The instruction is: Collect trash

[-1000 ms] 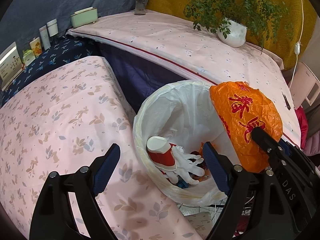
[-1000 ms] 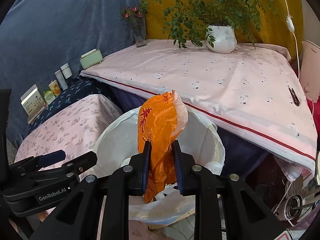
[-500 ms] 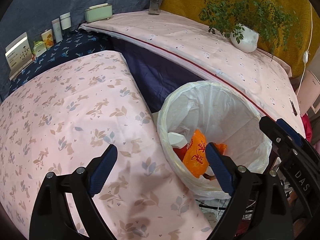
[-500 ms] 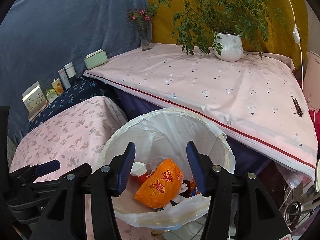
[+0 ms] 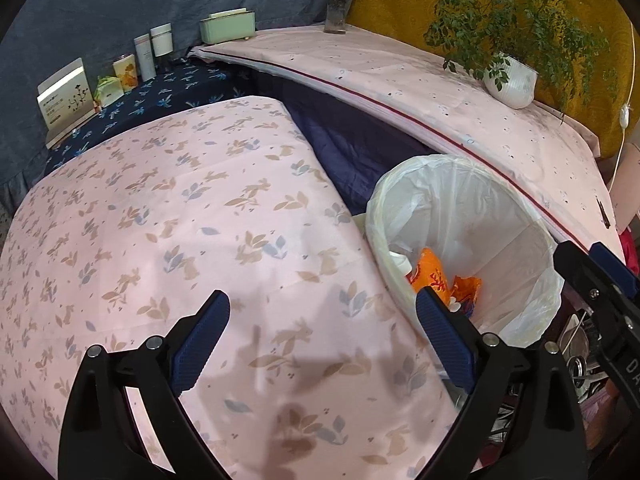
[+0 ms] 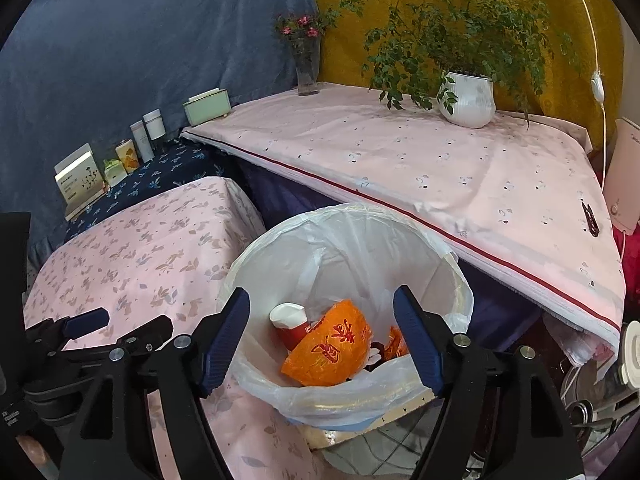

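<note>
A white-lined trash bin (image 6: 452, 276) stands between two cloth-covered surfaces. An orange plastic bag (image 6: 332, 350) with red print lies inside it beside a red and white cup (image 6: 288, 326). My right gripper (image 6: 322, 336) is open and empty, just above the bin's near rim. In the left wrist view the bin (image 5: 532, 240) is at the right with the orange bag (image 5: 430, 276) inside. My left gripper (image 5: 322, 340) is open and empty over the floral pink cloth (image 5: 180, 220), left of the bin.
A pink-covered table (image 6: 440, 168) behind the bin holds a potted plant (image 6: 466, 100), a flower vase (image 6: 307, 68) and a green box (image 6: 206, 107). Small boxes and bottles (image 6: 132, 148) stand on a dark blue cloth at the left. Metal clutter (image 6: 600, 404) lies at the lower right.
My right gripper opened and let go of the orange bag, which dropped into the bin. My left gripper moved left, away from the bin and over the floral cloth.
</note>
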{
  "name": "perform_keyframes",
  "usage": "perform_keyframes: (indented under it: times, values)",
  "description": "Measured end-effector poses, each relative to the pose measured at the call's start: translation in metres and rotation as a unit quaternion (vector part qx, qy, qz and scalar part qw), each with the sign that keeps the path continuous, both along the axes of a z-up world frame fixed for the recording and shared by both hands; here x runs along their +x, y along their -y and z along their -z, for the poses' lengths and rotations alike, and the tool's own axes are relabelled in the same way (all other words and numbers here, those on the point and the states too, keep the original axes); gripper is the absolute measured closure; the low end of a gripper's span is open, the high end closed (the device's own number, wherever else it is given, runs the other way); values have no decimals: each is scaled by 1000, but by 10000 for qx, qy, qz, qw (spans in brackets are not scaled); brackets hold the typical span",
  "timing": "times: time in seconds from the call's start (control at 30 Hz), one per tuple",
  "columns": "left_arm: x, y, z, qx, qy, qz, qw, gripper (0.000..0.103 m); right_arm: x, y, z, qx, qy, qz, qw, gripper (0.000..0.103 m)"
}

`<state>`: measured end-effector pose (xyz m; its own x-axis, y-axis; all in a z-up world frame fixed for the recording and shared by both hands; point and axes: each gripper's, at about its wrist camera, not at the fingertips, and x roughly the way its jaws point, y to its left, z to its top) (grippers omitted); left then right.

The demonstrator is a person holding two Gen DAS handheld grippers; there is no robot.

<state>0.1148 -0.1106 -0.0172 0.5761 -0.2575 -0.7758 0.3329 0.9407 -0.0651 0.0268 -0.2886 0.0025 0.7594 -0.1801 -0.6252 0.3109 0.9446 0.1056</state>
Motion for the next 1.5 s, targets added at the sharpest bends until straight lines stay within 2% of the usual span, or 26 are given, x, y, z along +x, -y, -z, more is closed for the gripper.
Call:
perform_keyframes:
  times: [0.17,0.4,0.5,0.6,0.63,1.07,1.5]
  values:
    - [-8,-12,4,24,-47,-103,9999,12,-9,-8,1,-21,-55,-55,10000,20]
    - [-20,-28,4,80,-7,-303,9995,11,-21,-14,6,-33,-172,-70,9998,18]
    - [-26,-33,4,96,27,-380,9992,10,-27,-14,8,-12,-187,-67,9998,13]
    - [-31,-37,4,123,42,-453,9989,9,-32,-17,10,-162,-221,-63,9996,12]
    - [-33,-38,4,120,37,-475,9988,8,-34,-19,11,-209,-226,-71,9995,6]
    - [-55,-41,4,165,75,-547,9983,8,-54,-31,13,-515,-209,-147,9983,7]
    - [-74,-38,-4,219,162,-541,9982,8,-63,-30,16,-603,-367,-142,9974,7]
